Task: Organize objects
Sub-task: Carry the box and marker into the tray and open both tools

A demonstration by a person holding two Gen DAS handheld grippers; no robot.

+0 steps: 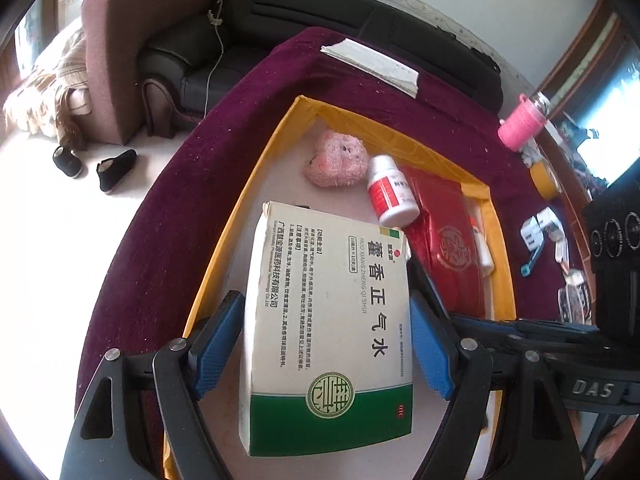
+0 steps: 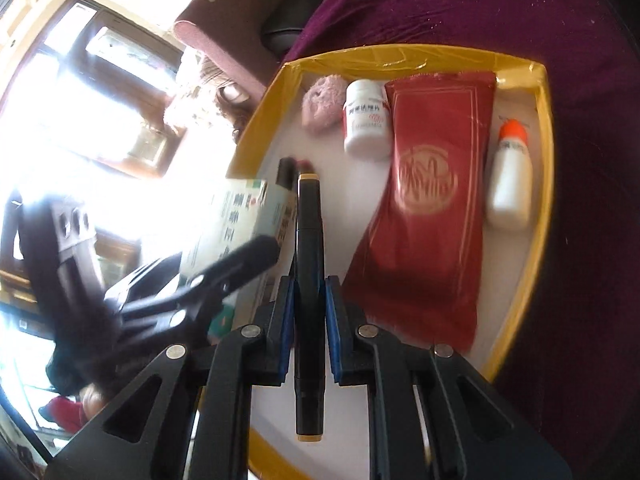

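The left gripper (image 1: 326, 344) has its blue pads (image 1: 218, 344) either side of the medicine box (image 1: 328, 320), pressed to its edges as far as I can see, and it's got hold of it over the tray (image 1: 502, 264). The box is white with a green band at the near end and it sits between the fingers lengthwise. The right gripper (image 2: 308, 330) is clamped on a black pen (image 2: 309, 300) with gold ends, pointing straight ahead, also above the tray floor. In the right view the box and left gripper are blurry just to the left of the pen, so can't say whether they touch.

Further in, a red pouch (image 2: 428, 216) lies flat in the tray, with a white bottle with an orange cap (image 2: 510, 176) just beside it on the right. Next to the pouch's far end is a pill bottle (image 1: 390, 192) with a red label, lying on its side, and a pink plush (image 1: 338, 158) just beside that near the far corner.

The tray sits on a purple cloth (image 1: 168, 216). Beyond it there's a folded paper (image 1: 372, 64) on the cloth.
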